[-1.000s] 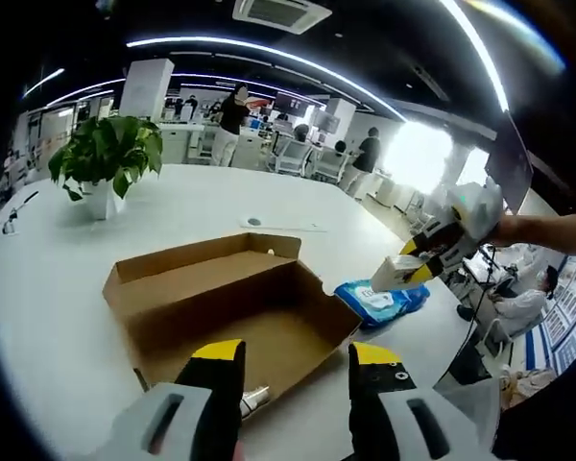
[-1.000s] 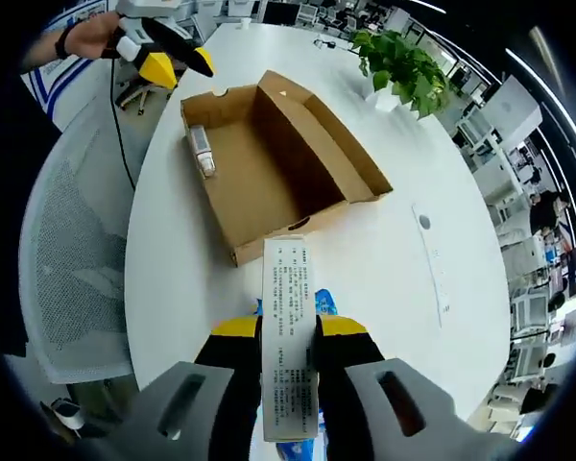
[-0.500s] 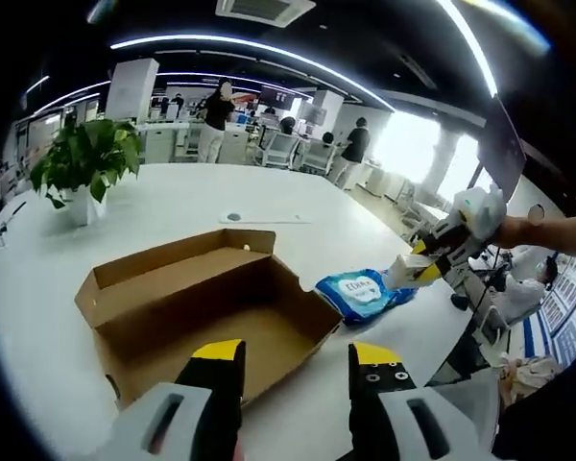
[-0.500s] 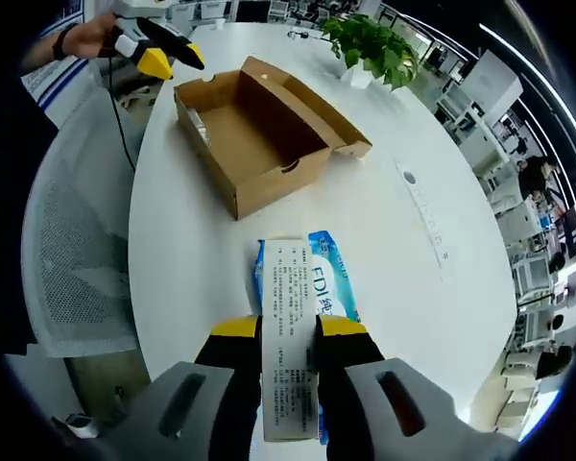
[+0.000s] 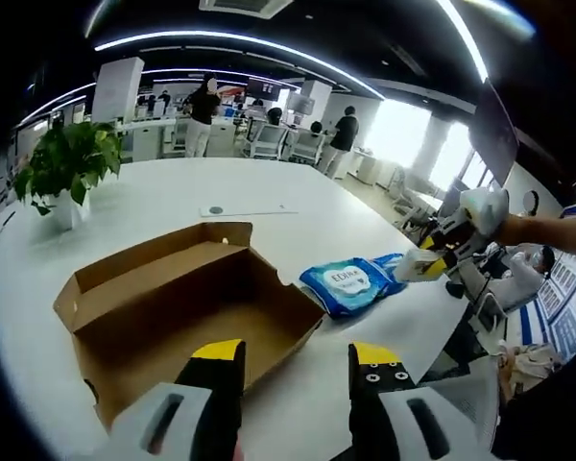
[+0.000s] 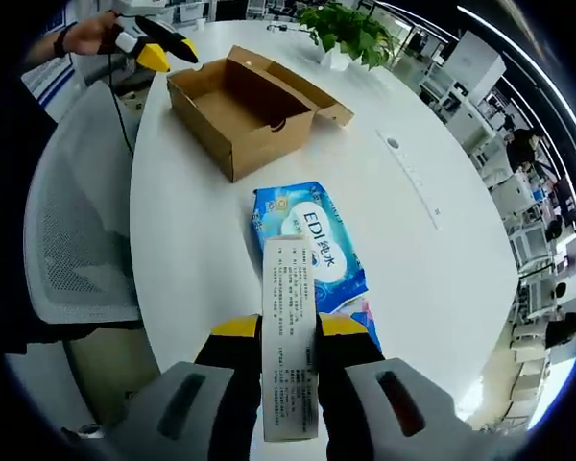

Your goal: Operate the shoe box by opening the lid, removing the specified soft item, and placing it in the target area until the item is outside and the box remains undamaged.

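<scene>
The open brown shoe box (image 5: 173, 307) lies on the white table (image 5: 269, 197), just beyond my left gripper (image 5: 298, 357), which is open with nothing between its jaws. To the box's right a blue wipes pack (image 5: 350, 286) rests on the table. My right gripper (image 5: 430, 261) comes in from the right and is shut on the pack's white end flap. In the right gripper view, my right gripper (image 6: 288, 331) clamps the white printed flap (image 6: 290, 298), with the blue pack (image 6: 312, 240) stretched out ahead of it. The box (image 6: 240, 101) sits farther off, with the left gripper (image 6: 158, 53) behind it.
A potted plant (image 5: 62, 168) stands at the table's far left. A grey mesh chair (image 6: 77, 240) is at the table edge near the box. A slim white strip (image 6: 408, 173) lies on the table. People stand and sit at desks in the background.
My right gripper has carried the wipes pack away from the box and brought it down onto the table. The left gripper's view has swung slightly, with its jaws still open.
</scene>
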Demonstrator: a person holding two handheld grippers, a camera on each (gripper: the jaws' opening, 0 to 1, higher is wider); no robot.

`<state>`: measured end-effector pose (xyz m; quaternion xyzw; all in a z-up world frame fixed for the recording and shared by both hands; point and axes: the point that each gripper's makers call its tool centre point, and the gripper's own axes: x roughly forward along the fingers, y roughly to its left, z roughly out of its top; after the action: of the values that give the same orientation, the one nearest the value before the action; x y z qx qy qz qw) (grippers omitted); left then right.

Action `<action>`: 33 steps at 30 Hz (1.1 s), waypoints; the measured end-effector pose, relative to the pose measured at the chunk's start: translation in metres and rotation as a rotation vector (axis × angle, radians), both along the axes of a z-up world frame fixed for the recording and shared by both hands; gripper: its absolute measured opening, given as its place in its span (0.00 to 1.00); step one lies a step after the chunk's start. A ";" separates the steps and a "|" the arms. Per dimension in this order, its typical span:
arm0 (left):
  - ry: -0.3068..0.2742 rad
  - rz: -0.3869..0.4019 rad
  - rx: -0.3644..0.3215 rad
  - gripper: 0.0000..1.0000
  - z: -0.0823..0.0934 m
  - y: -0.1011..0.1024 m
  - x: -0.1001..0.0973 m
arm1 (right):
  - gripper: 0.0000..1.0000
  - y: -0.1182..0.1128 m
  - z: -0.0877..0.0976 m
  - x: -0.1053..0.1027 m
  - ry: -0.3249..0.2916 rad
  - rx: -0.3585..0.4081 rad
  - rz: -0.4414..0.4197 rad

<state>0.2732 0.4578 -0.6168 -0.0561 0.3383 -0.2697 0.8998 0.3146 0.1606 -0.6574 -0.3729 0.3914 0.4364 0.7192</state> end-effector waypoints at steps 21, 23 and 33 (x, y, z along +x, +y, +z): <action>0.016 -0.041 0.003 0.44 -0.002 -0.034 0.015 | 0.18 -0.066 -0.013 -0.006 0.018 0.008 -0.120; 0.017 -0.040 0.003 0.44 -0.002 -0.034 0.016 | 0.18 -0.068 -0.011 -0.001 0.013 0.008 -0.120; 0.023 0.001 0.002 0.44 -0.003 -0.022 0.017 | 0.18 -0.065 -0.002 0.035 -0.013 -0.008 -0.088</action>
<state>0.2902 0.4355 -0.6196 -0.0584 0.3488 -0.2682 0.8961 0.3492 0.0951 -0.6590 -0.3609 0.4045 0.4005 0.7387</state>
